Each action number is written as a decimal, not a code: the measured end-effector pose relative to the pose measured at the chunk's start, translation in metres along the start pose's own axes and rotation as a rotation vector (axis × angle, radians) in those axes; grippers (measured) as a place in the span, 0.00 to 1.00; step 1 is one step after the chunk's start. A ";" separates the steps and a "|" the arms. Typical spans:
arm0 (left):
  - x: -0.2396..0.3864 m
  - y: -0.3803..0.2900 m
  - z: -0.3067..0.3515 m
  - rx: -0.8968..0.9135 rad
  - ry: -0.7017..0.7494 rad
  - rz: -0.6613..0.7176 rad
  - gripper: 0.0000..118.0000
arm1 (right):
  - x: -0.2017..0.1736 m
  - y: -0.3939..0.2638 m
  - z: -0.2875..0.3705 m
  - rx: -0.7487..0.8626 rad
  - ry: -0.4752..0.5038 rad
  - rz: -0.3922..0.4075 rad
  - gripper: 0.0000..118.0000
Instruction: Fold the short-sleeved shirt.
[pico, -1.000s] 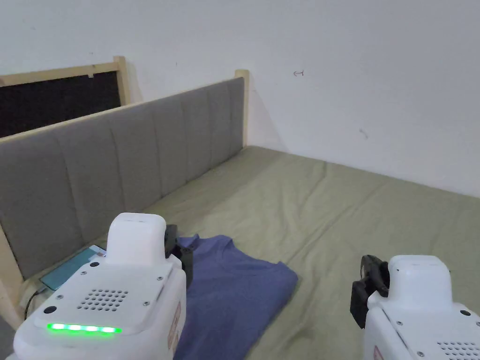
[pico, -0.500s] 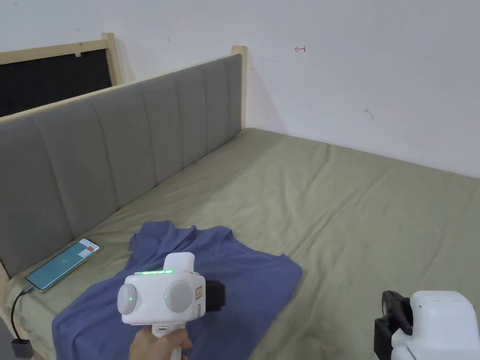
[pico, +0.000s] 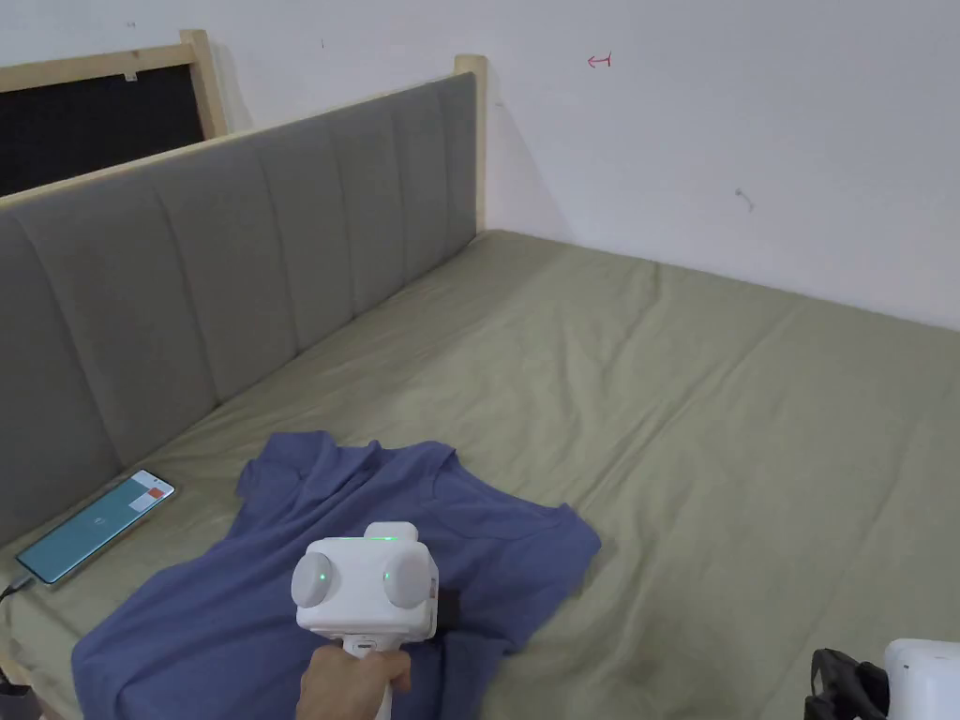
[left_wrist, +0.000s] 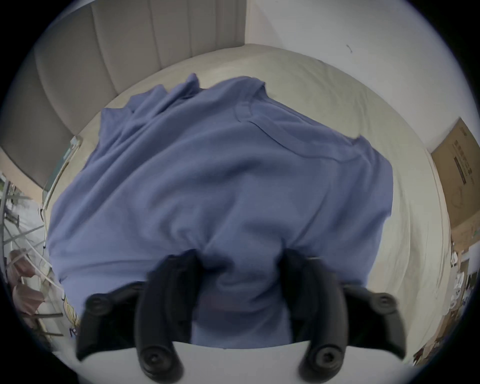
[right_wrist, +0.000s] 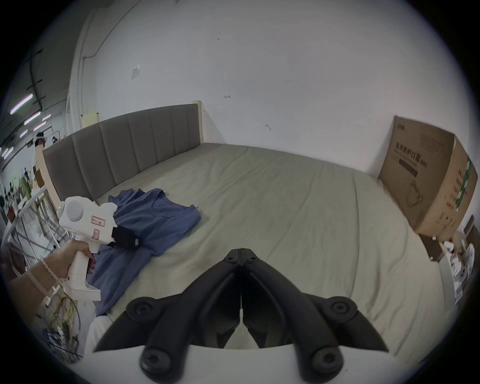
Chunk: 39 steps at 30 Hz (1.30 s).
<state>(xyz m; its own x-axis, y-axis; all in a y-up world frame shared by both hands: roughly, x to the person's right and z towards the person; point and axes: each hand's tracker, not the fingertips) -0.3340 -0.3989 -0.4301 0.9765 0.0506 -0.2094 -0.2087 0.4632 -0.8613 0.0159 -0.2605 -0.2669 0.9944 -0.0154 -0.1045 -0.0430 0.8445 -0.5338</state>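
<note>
Shirt (pico: 281, 562) near bed (pico: 703, 422) edge — left hand-held gripper (left_wrist: 240, 262) jaws apart | right hand-held gripper (right_wrist: 241, 253) closed, empty

Matt cloth shirt (pico: 281, 581); padded fabric headboard (pico: 234, 272)

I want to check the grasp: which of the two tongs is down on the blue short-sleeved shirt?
The left tongs, jaws apart with blue short-sleeved shirt fabric bunched between them. The right tongs are closed, above bare green sheet.

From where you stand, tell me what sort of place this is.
Probably a bedroom set inside a larger workspace: a bed with an olive sheet, a padded grey headboard, a cardboard box beside it.
</note>
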 end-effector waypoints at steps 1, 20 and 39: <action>-0.002 -0.002 0.014 0.000 0.021 0.021 0.33 | 0.002 -0.001 -0.002 -0.014 0.008 -0.023 0.00; 0.036 0.039 0.132 0.122 -0.407 0.162 0.07 | 0.070 -0.003 0.051 0.047 -0.110 -0.127 0.00; 0.430 -0.167 0.207 -0.088 -0.885 -0.613 0.07 | 0.260 -0.084 0.214 0.117 -0.648 -0.477 0.00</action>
<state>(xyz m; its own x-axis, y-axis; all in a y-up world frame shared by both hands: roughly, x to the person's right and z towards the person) 0.1318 -0.2715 -0.2811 0.6005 0.4697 0.6471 0.3604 0.5635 -0.7434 0.2983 -0.2212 -0.0697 0.7633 -0.1049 0.6374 0.3738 0.8764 -0.3035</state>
